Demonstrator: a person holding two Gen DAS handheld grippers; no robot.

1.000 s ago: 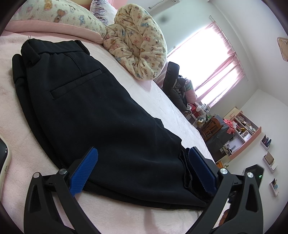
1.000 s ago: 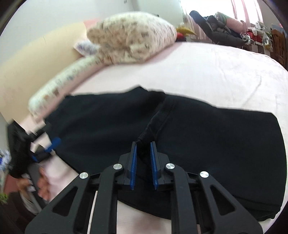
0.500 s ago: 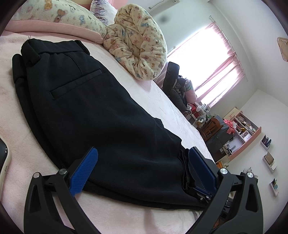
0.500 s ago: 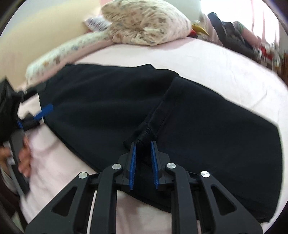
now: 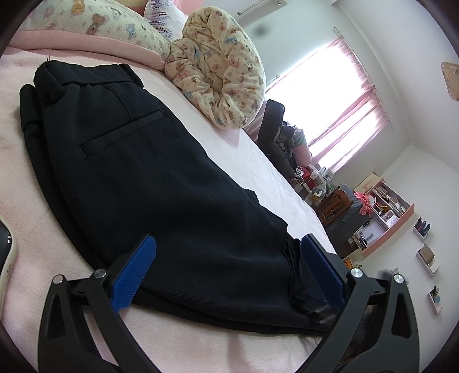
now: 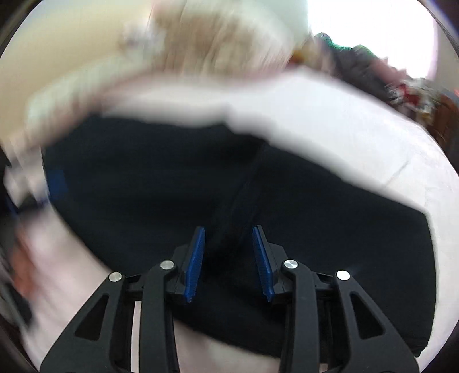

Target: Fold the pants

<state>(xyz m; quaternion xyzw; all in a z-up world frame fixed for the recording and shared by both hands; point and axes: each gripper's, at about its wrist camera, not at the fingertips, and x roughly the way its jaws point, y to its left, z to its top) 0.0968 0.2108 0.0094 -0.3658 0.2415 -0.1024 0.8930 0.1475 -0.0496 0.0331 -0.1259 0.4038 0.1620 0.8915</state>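
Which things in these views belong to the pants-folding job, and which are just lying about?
Part of the job:
- black pants, folded over on the pink bed
- left gripper, jaws wide, straddling the cloth
- right gripper, jaws just opening, a cloth ridge loose between them

Lying about:
- rolled teddy-print blanket
- pillows
- phone at the bed's edge
- cluttered shelves

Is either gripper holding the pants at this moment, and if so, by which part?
Neither grips. The right gripper has just been opening; a fold ridge of the black pants lies between its parted pads. The left gripper stands wide open across them.
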